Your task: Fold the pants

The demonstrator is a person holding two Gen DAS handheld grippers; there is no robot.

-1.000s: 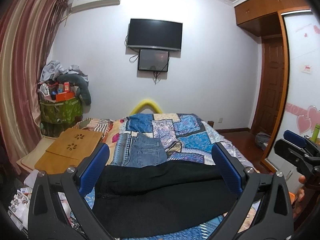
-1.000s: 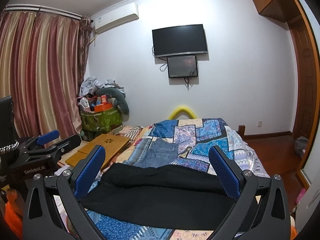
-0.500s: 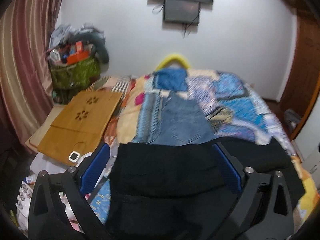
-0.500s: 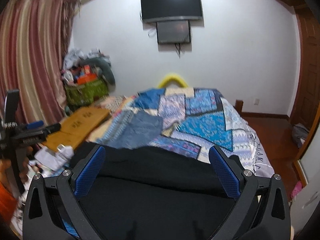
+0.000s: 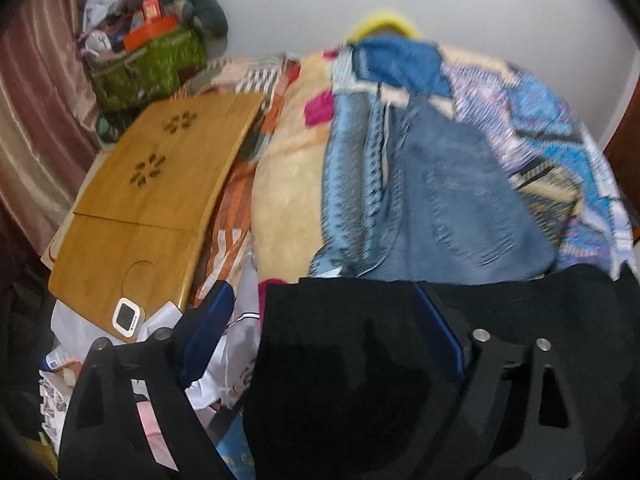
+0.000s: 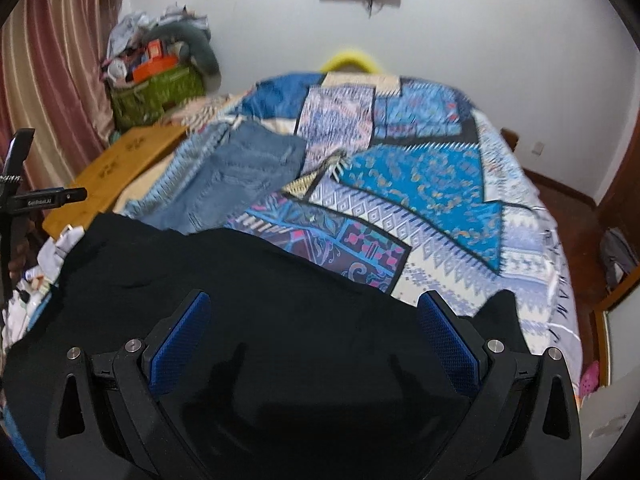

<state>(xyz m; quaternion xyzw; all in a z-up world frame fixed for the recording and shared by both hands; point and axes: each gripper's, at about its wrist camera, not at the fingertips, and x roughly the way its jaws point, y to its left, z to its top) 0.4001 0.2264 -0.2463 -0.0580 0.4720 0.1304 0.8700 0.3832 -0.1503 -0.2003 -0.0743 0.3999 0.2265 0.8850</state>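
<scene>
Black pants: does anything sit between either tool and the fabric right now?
Nothing visible does. The black pants lie directly under the open right tool, and the open left tool straddles their left edge. The folded jeans lie farther up the bed.

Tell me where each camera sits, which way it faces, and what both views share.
Left wrist: rides the left gripper, tilted down over the left end of the black pants; its fingers spread apart, wooden tray beside.
Right wrist: rides the right gripper, looking across the patchwork bedspread; fingers apart over the pants; the left gripper shows at the left edge.
Shared: pants, folded jeans, tray, green basket.
</scene>
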